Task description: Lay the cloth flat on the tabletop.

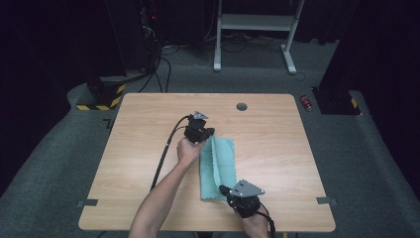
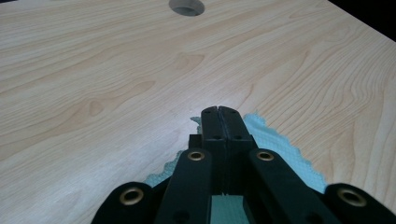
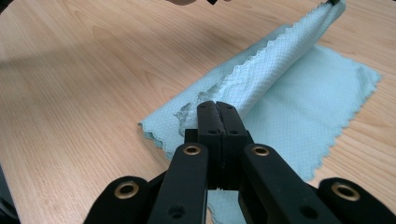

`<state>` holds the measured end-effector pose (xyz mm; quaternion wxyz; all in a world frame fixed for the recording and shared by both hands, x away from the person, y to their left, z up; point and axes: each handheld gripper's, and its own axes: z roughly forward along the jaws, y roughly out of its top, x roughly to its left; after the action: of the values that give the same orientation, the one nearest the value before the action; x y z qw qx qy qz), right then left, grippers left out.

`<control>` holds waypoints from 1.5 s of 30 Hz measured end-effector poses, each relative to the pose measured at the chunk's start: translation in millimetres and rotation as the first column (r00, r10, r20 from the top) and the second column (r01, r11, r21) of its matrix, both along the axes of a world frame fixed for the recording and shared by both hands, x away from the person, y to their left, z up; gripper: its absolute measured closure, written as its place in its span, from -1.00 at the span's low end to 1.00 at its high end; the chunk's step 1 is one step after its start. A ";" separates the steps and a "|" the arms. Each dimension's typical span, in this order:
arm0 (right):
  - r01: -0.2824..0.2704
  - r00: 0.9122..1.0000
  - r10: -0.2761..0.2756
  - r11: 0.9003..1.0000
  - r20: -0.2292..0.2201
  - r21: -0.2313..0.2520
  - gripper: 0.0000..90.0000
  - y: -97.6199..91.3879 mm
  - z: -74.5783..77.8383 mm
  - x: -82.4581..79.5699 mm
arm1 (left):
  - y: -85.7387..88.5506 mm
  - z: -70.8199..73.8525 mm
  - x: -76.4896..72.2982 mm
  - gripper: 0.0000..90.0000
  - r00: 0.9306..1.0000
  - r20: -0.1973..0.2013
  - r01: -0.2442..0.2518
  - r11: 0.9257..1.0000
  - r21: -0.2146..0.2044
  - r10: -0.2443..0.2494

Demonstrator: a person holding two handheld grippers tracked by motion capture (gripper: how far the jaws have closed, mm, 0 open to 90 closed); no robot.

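A teal cloth [image 1: 225, 158] lies on the wooden table [image 1: 143, 144], with its left edge lifted into a raised fold. My left gripper [image 1: 210, 134] is shut on the far end of that lifted edge. My right gripper [image 1: 224, 189] is shut on the near end. In the left gripper view the jaws [image 2: 218, 111] meet over the table, and the cloth [image 2: 285, 149] shows beneath and to the right of them. In the right gripper view the closed jaws [image 3: 217, 105] pinch the scalloped edge, and the cloth [image 3: 299, 107] rises as a ridge toward the top right.
A round cable hole [image 1: 241, 106] sits near the table's far edge. Grey tape tabs [image 1: 88, 202] mark the front corners. On the floor behind are a white desk frame [image 1: 255, 22], a yellow-black striped base [image 1: 101, 99] and a small red object [image 1: 307, 102].
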<state>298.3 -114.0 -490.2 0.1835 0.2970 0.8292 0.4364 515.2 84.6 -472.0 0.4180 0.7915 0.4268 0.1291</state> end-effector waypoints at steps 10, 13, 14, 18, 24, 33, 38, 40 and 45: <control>0.029 1.000 -0.029 1.000 -0.009 -0.007 1.00 -13.4 -5.5 -2.9 | -28.5 -0.9 4.3 1.00 0.999 -0.006 0.045 0.999 0.018 -0.045; 0.038 0.999 -0.038 0.999 -0.016 -0.008 1.00 -16.6 -9.2 -3.3 | -34.0 -4.8 6.3 1.00 0.999 -0.017 0.050 0.998 0.030 -0.050; 0.046 0.999 -0.047 0.999 -0.022 -0.007 1.00 -18.2 -10.6 -3.6 | -35.7 -6.7 6.9 1.00 0.998 -0.021 0.052 0.998 0.038 -0.051; 0.061 0.998 -0.061 0.998 -0.029 -0.012 1.00 -22.9 -14.2 -3.1 | -42.4 -14.9 8.9 1.00 0.998 -0.038 0.049 0.998 0.049 -0.047; 0.078 0.996 -0.079 0.997 -0.050 -0.026 1.00 -28.4 -22.6 -2.5 | -52.2 -21.3 9.6 1.00 0.997 -0.043 0.063 0.996 0.068 -0.060; 0.084 0.994 -0.086 0.996 -0.067 -0.039 0.98 -29.6 -27.7 -1.7 | -60.9 -25.2 10.6 0.99 0.997 -0.045 0.074 0.993 0.091 -0.070; 0.093 0.992 -0.096 0.995 -0.077 -0.042 0.97 -31.1 -28.6 -1.2 | -62.8 -27.0 11.3 0.99 0.996 -0.049 0.073 0.992 0.102 -0.069; 0.095 0.992 -0.098 0.995 -0.076 -0.044 0.93 -32.1 -28.8 -0.9 | -63.7 -27.9 11.2 0.98 0.997 -0.047 0.072 0.992 0.102 -0.067; 0.110 0.991 -0.114 0.993 -0.077 -0.044 0.81 -35.3 -28.2 -0.5 | -64.3 -27.4 10.7 0.76 0.997 -0.036 0.069 0.992 0.106 -0.065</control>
<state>297.8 -149.3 -518.4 0.1804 0.3566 0.8263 0.3969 525.9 20.2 -499.4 0.3722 0.8286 0.3992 0.1248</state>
